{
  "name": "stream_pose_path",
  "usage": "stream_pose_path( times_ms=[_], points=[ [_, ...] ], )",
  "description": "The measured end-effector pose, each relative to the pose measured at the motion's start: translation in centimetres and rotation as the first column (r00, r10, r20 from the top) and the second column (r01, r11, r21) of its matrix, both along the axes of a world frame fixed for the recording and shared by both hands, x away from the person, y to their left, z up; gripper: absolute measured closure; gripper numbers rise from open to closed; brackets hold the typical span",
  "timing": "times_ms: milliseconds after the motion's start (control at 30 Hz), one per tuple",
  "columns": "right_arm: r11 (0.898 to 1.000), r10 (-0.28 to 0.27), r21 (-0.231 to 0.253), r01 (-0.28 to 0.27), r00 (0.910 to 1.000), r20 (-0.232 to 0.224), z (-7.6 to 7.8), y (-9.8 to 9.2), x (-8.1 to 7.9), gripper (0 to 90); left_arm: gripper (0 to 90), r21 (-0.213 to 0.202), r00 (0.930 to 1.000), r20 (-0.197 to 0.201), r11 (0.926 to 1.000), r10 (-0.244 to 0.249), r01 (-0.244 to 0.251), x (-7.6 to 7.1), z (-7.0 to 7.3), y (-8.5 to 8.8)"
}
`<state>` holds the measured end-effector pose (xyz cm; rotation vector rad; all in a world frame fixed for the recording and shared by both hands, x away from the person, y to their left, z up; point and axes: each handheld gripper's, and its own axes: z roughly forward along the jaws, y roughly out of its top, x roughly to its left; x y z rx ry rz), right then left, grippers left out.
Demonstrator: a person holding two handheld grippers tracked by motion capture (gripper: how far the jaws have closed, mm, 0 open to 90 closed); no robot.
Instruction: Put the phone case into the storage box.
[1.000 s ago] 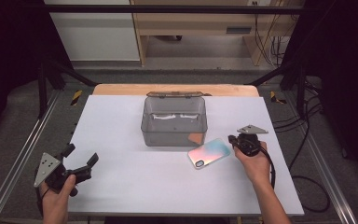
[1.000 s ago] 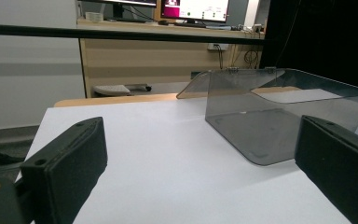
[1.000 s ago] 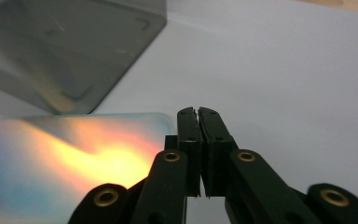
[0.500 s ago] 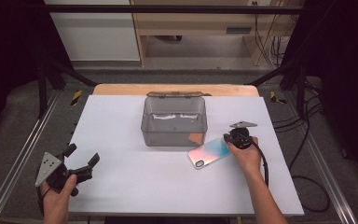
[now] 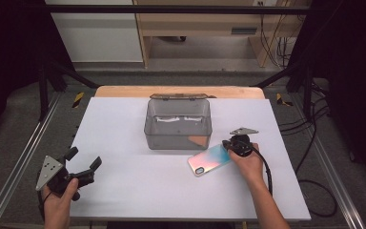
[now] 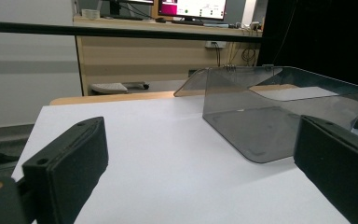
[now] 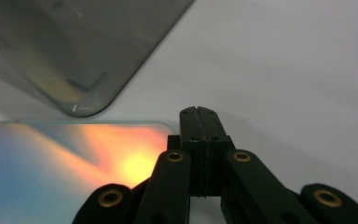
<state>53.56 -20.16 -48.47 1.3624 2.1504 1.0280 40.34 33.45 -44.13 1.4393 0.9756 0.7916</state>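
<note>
Right fingers [image 7: 199, 122]: your pair is pressed flat together, nothing between them, tips pointing down at the white surface [image 5: 124, 119].
Right fingers, contact: they sit at the right-hand corner of the phone [image 7: 65, 163] (touching or a hair off, you cannot tell from the right gripper view).
Right gripper [image 5: 233, 145]: in the high view it sits at the phone's far right end, your hand behind it and the cable trailing back along your forearm.
Phone [image 5: 210, 159]: lies flat on the surface, iridescent back up, blue running to orange, set at a slant just in front of the box's near right corner.
Box [image 5: 178, 125]: smoky clear plastic, open, lid [image 5: 178, 96] hinged back behind it; it stands mid-surface, just beyond the phone, not touching it as far as the high view shows.
Left fingers [image 6: 70, 170]: yours stand wide apart, nothing between them.
Left gripper [image 5: 82, 164]: low at the near left corner of the surface, well apart from the box and phone, aimed towards the box (it shows across the gap in the left gripper view).
</note>
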Motion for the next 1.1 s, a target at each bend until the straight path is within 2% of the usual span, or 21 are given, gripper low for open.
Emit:
stream_pose_path(
  times_ms=[100,200,267,400,433,500,733,1100],
  points=[
    [1.0,0.02,0.006,-0.02,0.9998,0.003,-0.1,0.9,-1.0,90.0,3.0,0.001,1.0,0.001,1.0,-0.001,0.001,0.0,0.0,0.0],
    [0.999,0.034,-0.01,-0.034,0.9994,0.011,-0.1,1.7,-1.7,90.0,3.0,0.001,1.0,0.0,1.0,-0.002,0.002,0.0,0.0,0.0],
    [0.998,0.064,-0.008,-0.064,0.9979,-0.009,0.1,3.0,-2.6,90.0,3.0,0.002,1.0,0.0,1.0,-0.003,0.003,0.0,0.0,-0.1],
    [0.997,0.083,-0.005,-0.083,0.9964,-0.016,0.1,4.2,-3.5,90.0,3.1,0.003,1.0,0.0,1.0,-0.004,0.004,0.0,0.0,-0.1],
    [0.994,0.104,-0.017,-0.105,0.9944,-0.017,0.2,5.0,-4.1,90.0,3.1,0.003,1.0,-0.002,1.0,-0.004,0.004,0.0,0.0,-0.1],
    [0.994,0.111,-0.004,-0.111,0.9935,-0.024,0.2,5.5,-4.7,90.0,3.1,0.002,1.0,-0.002,1.0,-0.005,0.005,0.0,0.0,-0.1],
    [0.99,0.141,-0.013,-0.142,0.9895,-0.03,0.2,6.5,-5.8,90.0,3.1,0.004,1.0,-0.005,1.0,-0.007,0.007,0.0,0.0,-0.1],
    [0.983,0.184,0.003,-0.184,0.9818,-0.045,0.3,8.0,-7.7,90.0,3.1,0.005,1.0,-0.005,1.0,-0.005,0.005,0.0,0.0,-0.1]
  ],
)
